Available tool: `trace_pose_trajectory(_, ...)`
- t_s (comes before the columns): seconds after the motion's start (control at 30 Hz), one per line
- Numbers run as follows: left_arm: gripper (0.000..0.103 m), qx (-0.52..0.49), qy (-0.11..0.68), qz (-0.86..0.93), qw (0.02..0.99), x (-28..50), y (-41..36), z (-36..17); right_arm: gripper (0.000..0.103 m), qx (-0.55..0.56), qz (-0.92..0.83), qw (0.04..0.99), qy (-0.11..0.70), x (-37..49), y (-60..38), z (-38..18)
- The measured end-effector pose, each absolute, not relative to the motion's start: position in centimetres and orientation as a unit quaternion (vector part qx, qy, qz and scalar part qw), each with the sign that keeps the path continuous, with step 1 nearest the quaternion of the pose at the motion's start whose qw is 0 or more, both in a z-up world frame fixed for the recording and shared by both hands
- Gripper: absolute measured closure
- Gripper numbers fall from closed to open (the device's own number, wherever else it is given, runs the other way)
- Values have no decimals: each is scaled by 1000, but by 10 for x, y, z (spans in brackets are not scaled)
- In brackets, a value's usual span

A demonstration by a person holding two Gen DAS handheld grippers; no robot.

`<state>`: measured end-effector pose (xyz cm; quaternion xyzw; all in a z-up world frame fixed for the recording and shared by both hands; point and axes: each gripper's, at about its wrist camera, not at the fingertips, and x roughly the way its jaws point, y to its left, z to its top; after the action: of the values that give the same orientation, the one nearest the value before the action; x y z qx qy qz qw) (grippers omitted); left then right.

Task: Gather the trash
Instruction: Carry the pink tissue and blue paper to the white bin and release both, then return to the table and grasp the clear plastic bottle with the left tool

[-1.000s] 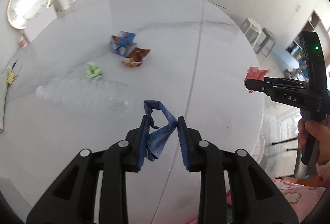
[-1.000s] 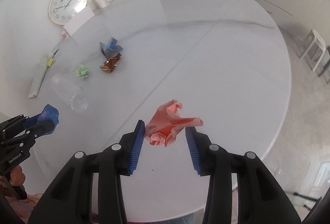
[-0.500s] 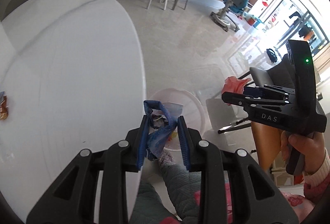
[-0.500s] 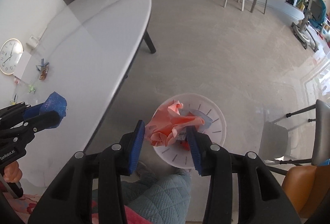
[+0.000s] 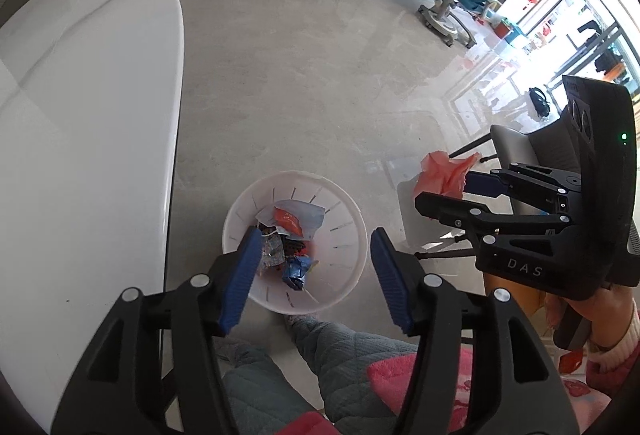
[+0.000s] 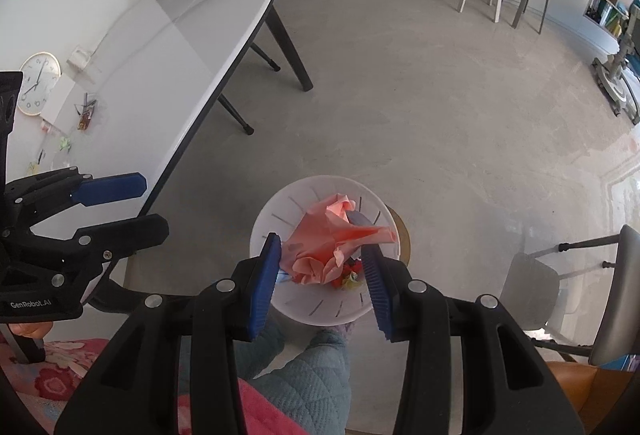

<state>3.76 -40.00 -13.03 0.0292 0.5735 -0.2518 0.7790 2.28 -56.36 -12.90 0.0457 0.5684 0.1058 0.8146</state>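
Over the white slotted bin on the floor, the left gripper is opening, nothing between its pads (blue wrapper lies inside); the right gripper clamps crumpled pink paper above it, poised for dropping.

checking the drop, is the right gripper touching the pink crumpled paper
Touching. The right wrist view shows the right gripper with both blue pads pressed against the pink crumpled paper, above the white bin.

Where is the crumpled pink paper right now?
The pink paper is pinched in the right gripper, right above the white bin on the floor beside the table; the left wrist view shows it too.
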Motion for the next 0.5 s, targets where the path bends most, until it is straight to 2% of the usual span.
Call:
trace_pose_trajectory(0.17, 42, 13, 565, -194, 802, 41, -384, -121, 60, 22, 146, 805, 575, 31, -563, -136)
trace_pose_trajectory(0.27, 34, 0, 557, -155, 816, 41, -362, -114, 58, 11, 163, 795, 584, 33, -558, -145)
trace_pose_trajectory(0.3, 27, -4, 553, -143, 821, 38, -357, -111, 55, 8, 167, 792, 587, 34, -555, -147)
trace_pose_trajectory(0.33, 24, -8, 548, -131, 826, 36, -349, -107, 44, 5, 169, 789, 591, 34, -553, -150)
trace_pose_trajectory(0.37, 24, -12, 544, -120, 830, 35, -341, -104, 35, 3, 171, 786, 594, 34, -550, -153)
trace_pose_trajectory(0.4, 20, -15, 543, -113, 832, 35, -337, -102, 31, 2, 173, 785, 595, 34, -548, -154)
trace_pose_trajectory(0.47, 19, -21, 543, -99, 833, 33, -325, -98, 18, 1, 174, 783, 597, 34, -540, -155)
trace_pose_trajectory(0.5, 19, -24, 543, -90, 835, 32, -316, -96, 16, -1, 171, 784, 597, 34, -537, -155)
